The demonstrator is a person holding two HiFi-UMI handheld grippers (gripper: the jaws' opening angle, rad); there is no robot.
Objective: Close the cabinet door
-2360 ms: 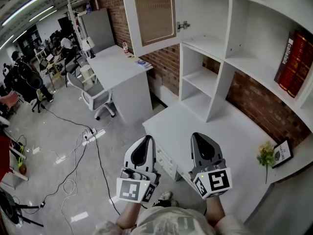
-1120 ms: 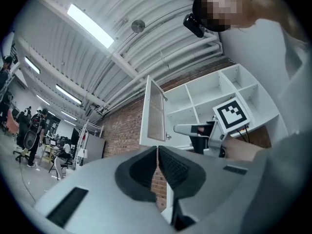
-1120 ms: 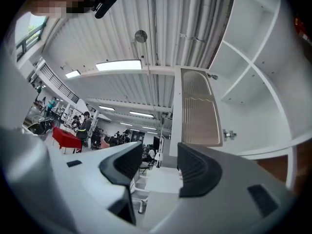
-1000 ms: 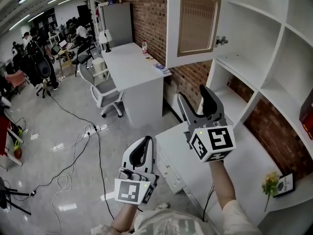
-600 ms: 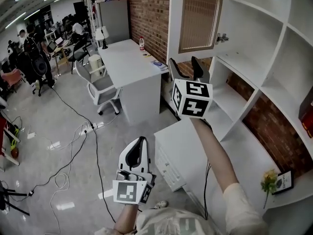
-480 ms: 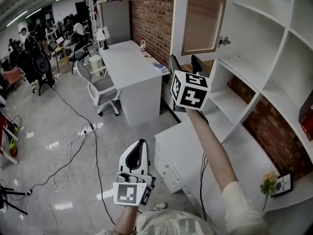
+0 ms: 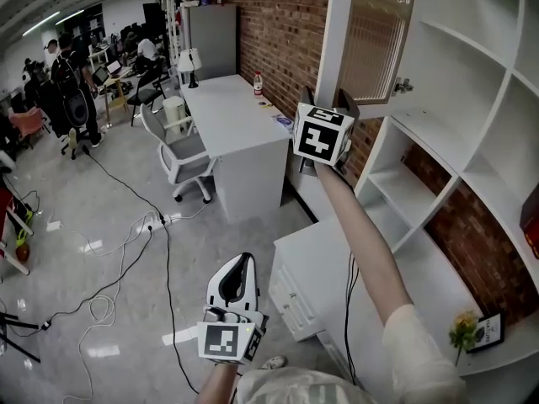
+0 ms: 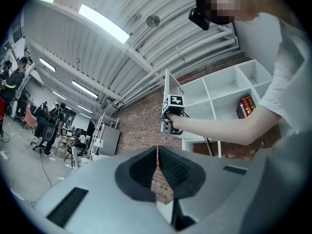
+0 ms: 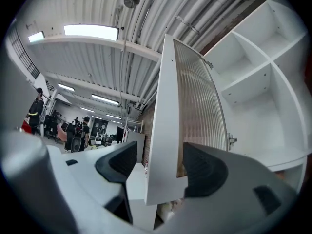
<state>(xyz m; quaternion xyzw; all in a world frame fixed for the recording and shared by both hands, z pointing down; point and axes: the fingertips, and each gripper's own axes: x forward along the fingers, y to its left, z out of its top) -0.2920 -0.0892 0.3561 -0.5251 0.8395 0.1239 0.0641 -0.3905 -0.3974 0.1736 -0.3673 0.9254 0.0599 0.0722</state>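
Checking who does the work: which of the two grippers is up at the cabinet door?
The right gripper: raised, open jaws astride the edge of the cabinet door. The left gripper hangs low, shut, empty.

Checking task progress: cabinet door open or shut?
Open. The cabinet door stands swung out from the shelf unit, hinge exposed; its edge sits inside the right tool, jaws apart.

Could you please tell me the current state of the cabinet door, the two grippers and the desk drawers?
Cabinet door: open, swung well out.
Right gripper: jaws open wide, astride the cabinet door's free edge, not clamped on it.
Left gripper: jaws shut, nothing between them, held low.
Desk drawers: closed.
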